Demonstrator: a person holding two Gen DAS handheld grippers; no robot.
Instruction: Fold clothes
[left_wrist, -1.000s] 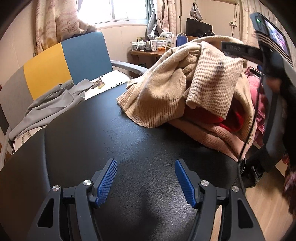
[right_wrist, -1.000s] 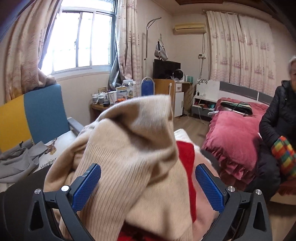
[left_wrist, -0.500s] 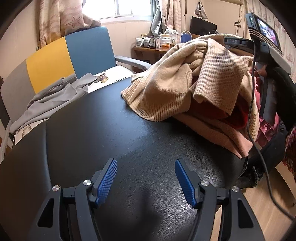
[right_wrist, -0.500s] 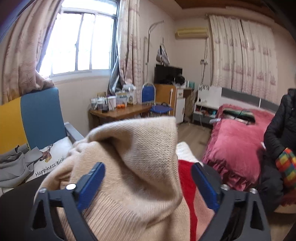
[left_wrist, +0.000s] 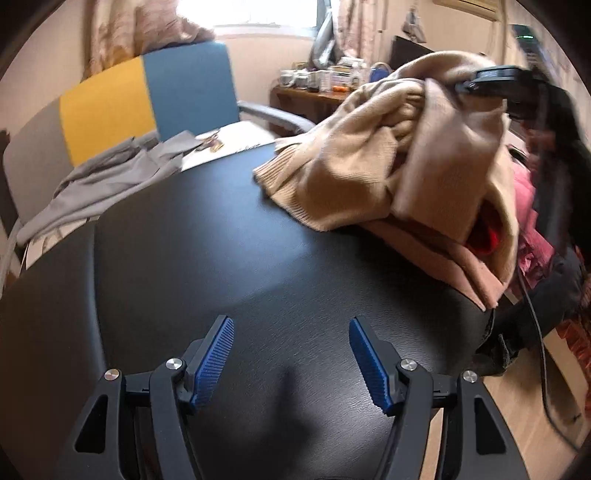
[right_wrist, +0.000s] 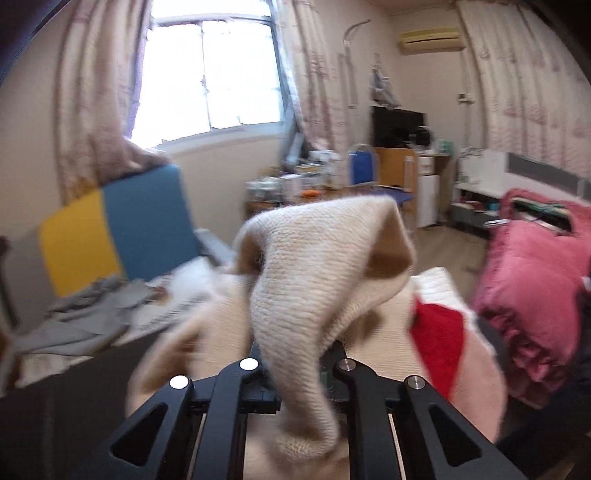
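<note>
A beige knit sweater lies heaped at the far right of the black table, over a red garment and a pale pink one. In the right wrist view a fold of the sweater stands up between the jaws of my right gripper. Those jaws are closing, and the pads press on the knit and are hidden by it. The left wrist view shows the right gripper at the top of the heap. My left gripper hangs open over bare tabletop, well short of the clothes.
A yellow and blue chair behind the table carries a grey garment and a printed sheet. A cluttered wooden desk stands under the window. A pink bed is at the right, with wooden floor between.
The right gripper's wide-open jaws have come together on the raised fold of the beige sweater, and its view has tilted up. The left gripper stays open and has drifted slightly over the table.
</note>
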